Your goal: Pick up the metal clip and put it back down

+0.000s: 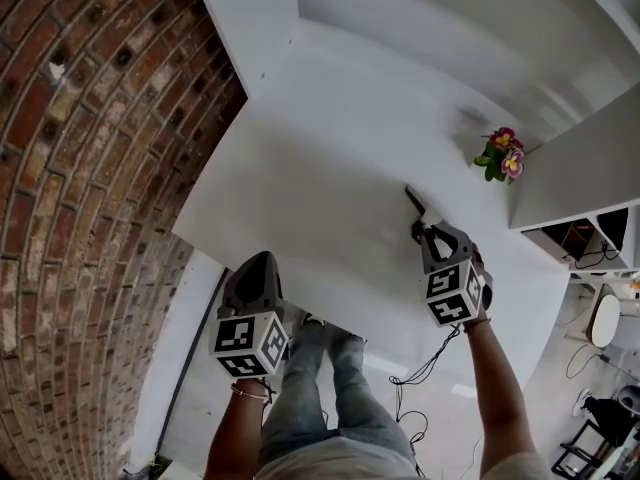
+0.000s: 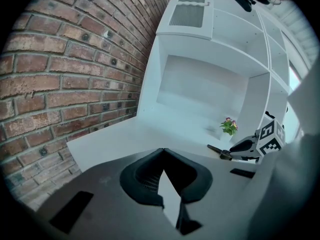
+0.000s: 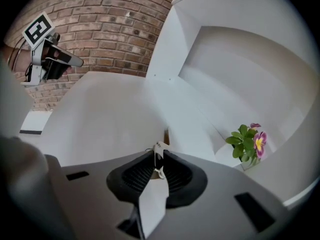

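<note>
The right claw point(image 1: 422, 230) point(image 3: 159, 158) is seen clamped on the metal clip point(image 1: 413, 204) point(image 3: 159, 149): its two dark jaws are pressed against the clip's sides, with the thin wire handles caught between them and the clip's front end sticking out just past the jaw tips. In the head view the clip is shown as a dark sliver pointing straight ahead of the claw, over the white table point(image 1: 300, 168). Whether the clip touches the tabletop cannot be told. A small potted flower point(image 1: 502, 154) point(image 3: 247, 143) is placed ahead of the claw and off to its right, near but apart from the clip's tip, against the white shelf unit point(image 1: 580, 168). The left claw point(image 1: 262, 261) point(image 2: 162, 154) is held with its jaws brought together at the tips and nothing gripped between them. It is kept at the near edge of the table, well apart from the clip, which lies far to its right and slightly ahead point(image 2: 218, 150). A brick wall point(image 1: 80, 168) is seen to the left of this claw.
</note>
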Demonstrator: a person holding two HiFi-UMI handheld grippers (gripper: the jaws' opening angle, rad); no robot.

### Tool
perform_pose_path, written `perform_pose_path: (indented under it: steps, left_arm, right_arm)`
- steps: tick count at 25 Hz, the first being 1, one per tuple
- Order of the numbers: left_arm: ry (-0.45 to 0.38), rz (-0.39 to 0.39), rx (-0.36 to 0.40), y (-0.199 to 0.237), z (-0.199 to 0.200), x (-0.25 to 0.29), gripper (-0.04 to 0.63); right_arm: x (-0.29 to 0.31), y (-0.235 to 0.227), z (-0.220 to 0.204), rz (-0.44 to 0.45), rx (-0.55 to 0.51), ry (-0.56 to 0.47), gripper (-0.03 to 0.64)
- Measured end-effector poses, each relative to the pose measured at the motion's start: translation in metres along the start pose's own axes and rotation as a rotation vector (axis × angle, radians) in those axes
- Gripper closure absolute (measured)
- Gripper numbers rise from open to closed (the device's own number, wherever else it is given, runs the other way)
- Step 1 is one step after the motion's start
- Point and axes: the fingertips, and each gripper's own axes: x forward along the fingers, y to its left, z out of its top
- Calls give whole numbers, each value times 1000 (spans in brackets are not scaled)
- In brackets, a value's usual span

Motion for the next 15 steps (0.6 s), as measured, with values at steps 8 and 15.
perform_pose_path:
  steps: [8, 15]
  left_arm:
    - [7, -9, -13, 1, -1, -1, 584]
    - [7, -18, -5, 0, 4, -2, 584]
  right_arm:
    - [0, 4, 1, 41, 21, 3, 531]
    - [-7, 3, 8, 36, 41, -21, 534]
